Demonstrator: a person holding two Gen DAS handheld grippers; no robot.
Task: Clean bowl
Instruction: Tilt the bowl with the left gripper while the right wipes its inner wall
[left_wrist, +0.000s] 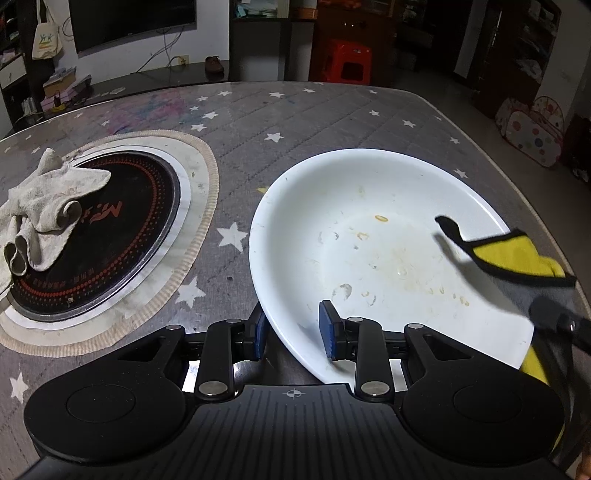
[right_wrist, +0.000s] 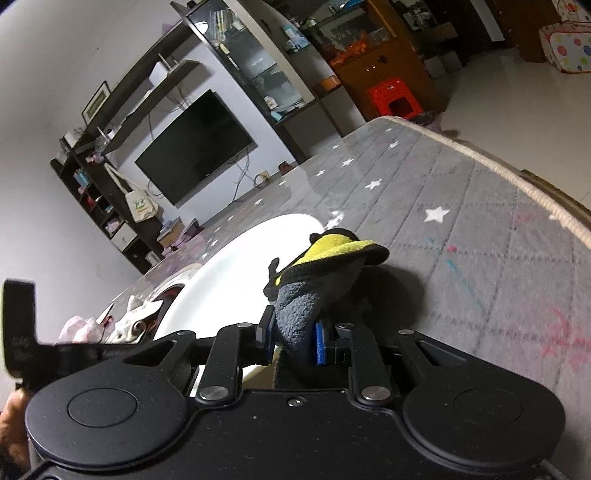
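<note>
Here the left tool (left_wrist: 295, 328) straddles the bowl (left_wrist: 369, 229) rim, parted; right tool (right_wrist: 293, 341) clamps the cloth (right_wrist: 317, 273); rag (left_wrist: 40, 218) beside

My left claw (left_wrist: 295, 325) stands open astride the near rim of the bowl (left_wrist: 369, 221), one finger outside it, one inside. Ahead of it the bowl's hollow lies clear; to its right my other claw (right_wrist: 293, 341) reaches in over the rim, clamped on a yellow and grey cloth (left_wrist: 517, 254). To its left a round black burner (left_wrist: 110, 236) with a crumpled rag (left_wrist: 44, 210) takes up the table (left_wrist: 295, 122); the starred strip between burner and bowl is free.
</note>
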